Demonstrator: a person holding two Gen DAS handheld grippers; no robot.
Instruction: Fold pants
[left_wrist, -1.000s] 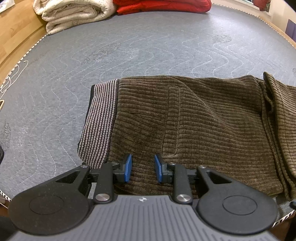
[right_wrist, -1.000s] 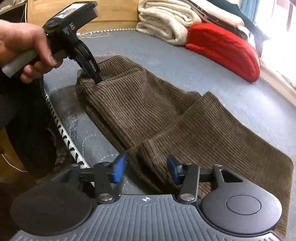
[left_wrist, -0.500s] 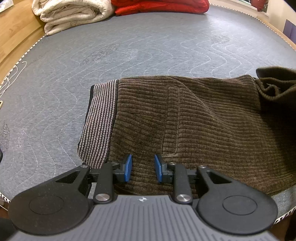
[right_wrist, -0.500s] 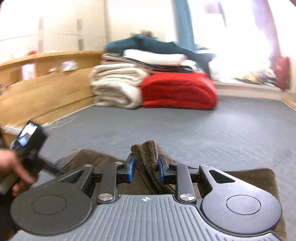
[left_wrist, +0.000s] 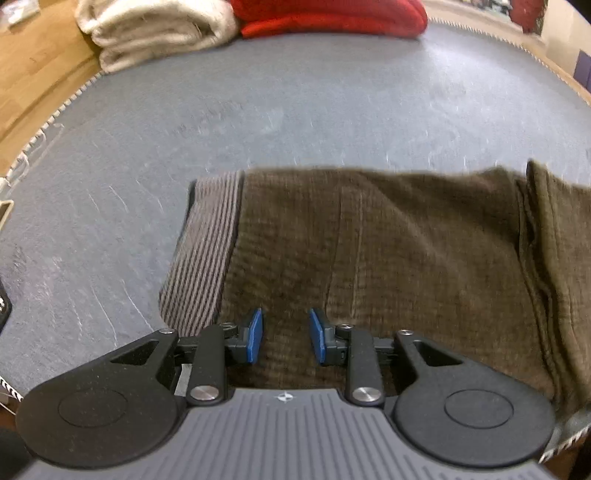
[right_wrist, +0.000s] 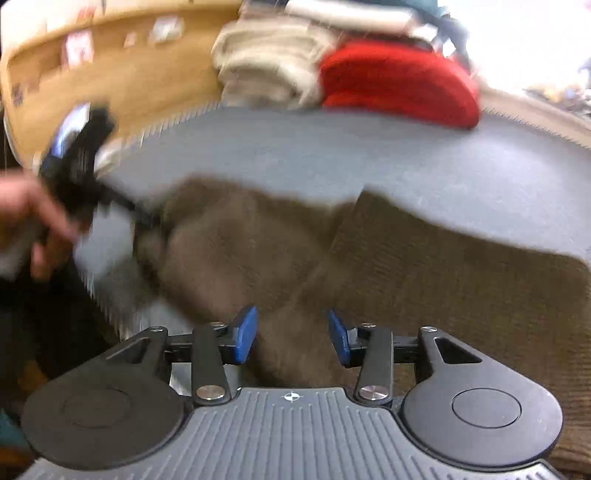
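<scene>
Pants (left_wrist: 388, 251) lie on a grey quilted mattress (left_wrist: 295, 110) by folded blankets (left_wrist: 155, 33), both grippers' fingers apart.

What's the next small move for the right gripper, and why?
Probably close the right gripper on the pants fold between its blue pads and carry it toward the waistband. Its jaws stand open over brown cloth near the fold, and the left gripper, also open, sits at the waistband end. Motion blur makes the exact grip spot uncertain.

Brown corduroy pants (left_wrist: 388, 251), folded, flat on mattress (left_wrist: 295, 122)
</scene>
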